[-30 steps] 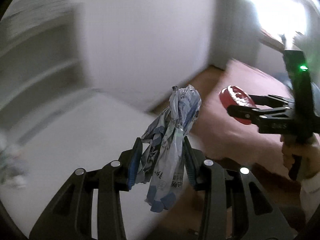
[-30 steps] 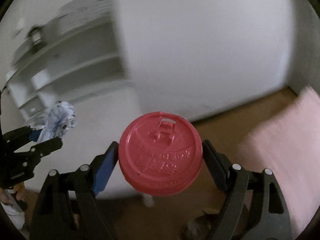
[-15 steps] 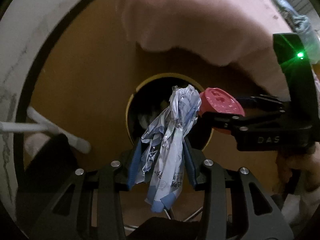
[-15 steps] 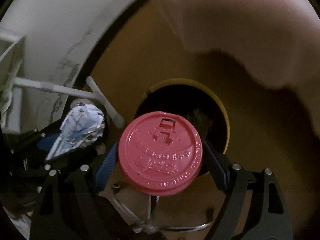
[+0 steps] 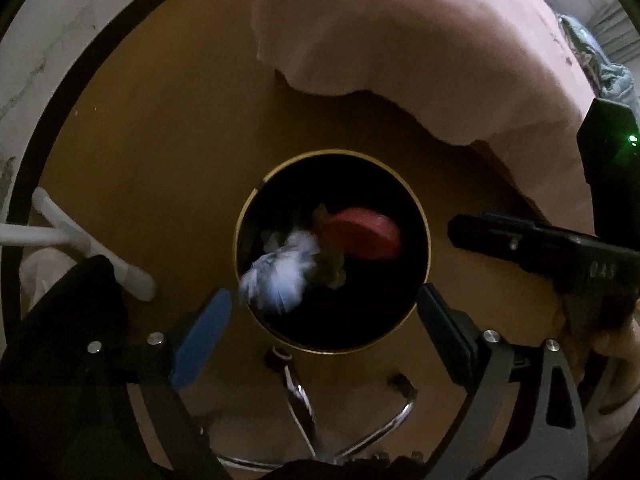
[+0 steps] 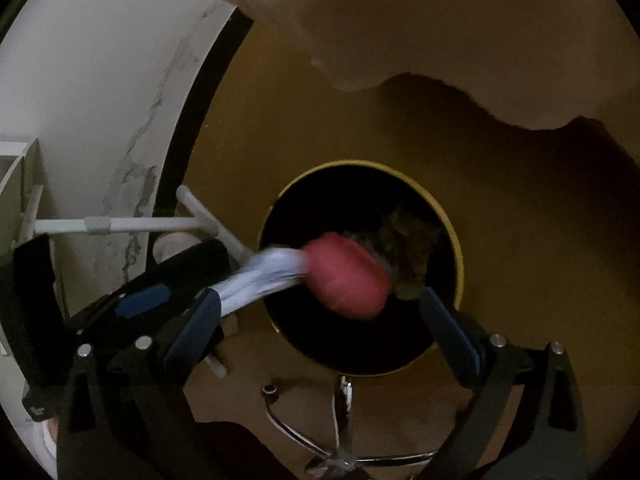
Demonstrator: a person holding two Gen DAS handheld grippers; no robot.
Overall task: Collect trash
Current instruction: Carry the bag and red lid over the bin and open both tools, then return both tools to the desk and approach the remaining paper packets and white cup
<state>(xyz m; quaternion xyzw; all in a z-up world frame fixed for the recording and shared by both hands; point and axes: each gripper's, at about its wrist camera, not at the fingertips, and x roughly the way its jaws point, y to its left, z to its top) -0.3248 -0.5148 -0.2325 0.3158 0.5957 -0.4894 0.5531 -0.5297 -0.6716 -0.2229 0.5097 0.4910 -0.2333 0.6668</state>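
- Brown wooden floor [image 5: 168, 152] carries everything here, dim in both wrist views.
- Round black bin with a gold rim [image 5: 427, 236] stands on it.
- Pink blanket [image 5: 420, 40] drapes down to the floor beyond the bin.
- White tube frame [image 6: 160, 225] rests on the floor beside the white wall.
- Chrome chair base [image 6: 344, 432] stands just near the bin.

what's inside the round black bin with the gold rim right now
In the bin: a red cup lid, a blurred crumpled white-and-blue wrapper, dark greenish scraps. Its bottom is too dark to see.
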